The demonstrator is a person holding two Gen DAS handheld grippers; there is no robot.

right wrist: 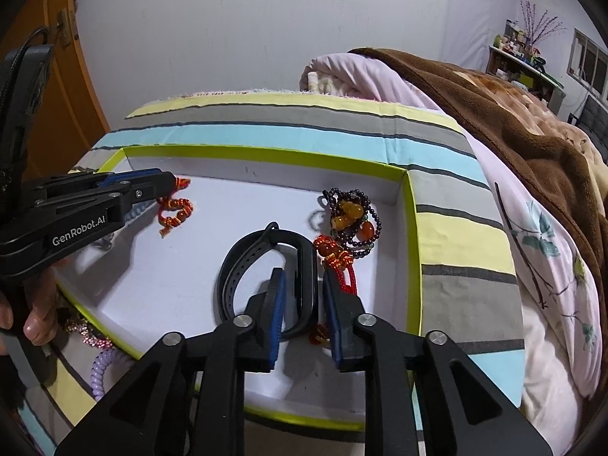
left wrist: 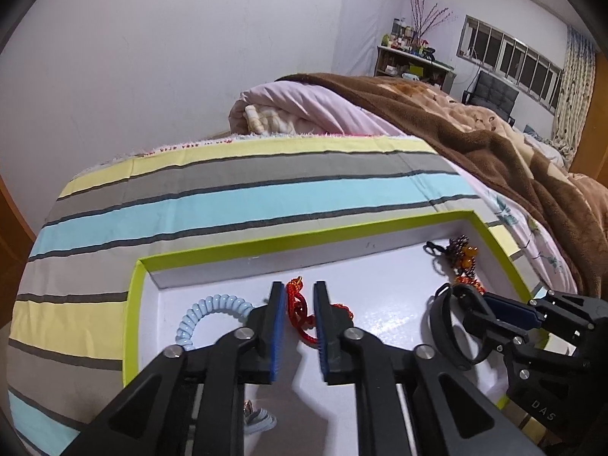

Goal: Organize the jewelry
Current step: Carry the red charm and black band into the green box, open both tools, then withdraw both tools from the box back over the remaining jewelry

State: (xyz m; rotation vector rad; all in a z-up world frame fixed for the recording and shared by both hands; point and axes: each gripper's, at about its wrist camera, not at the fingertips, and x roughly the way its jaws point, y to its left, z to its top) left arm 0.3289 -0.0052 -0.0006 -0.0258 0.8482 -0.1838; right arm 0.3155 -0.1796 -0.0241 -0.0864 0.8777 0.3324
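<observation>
A white tray with a lime-green rim (left wrist: 131, 304) (right wrist: 414, 250) lies on the striped bed. My left gripper (left wrist: 299, 292) is open, its fingers on either side of a red beaded bracelet (left wrist: 300, 311) (right wrist: 175, 212) in the tray. A pale blue coil hair tie (left wrist: 207, 313) lies to its left. My right gripper (right wrist: 302, 281) (left wrist: 482, 304) is open around the body of a black wristband (right wrist: 262, 281) (left wrist: 442, 338). A dark bead string with amber beads (right wrist: 351, 216) (left wrist: 461, 254) and a red knot charm (right wrist: 336, 256) lie by the tray's right wall.
Outside the tray's near left edge lie a lilac coil tie (right wrist: 100, 374) and a pink sparkly piece (right wrist: 85, 332). A brown blanket (left wrist: 475, 133) and pink quilt (left wrist: 304, 106) are piled to the right. A wooden door (right wrist: 64, 87) stands left.
</observation>
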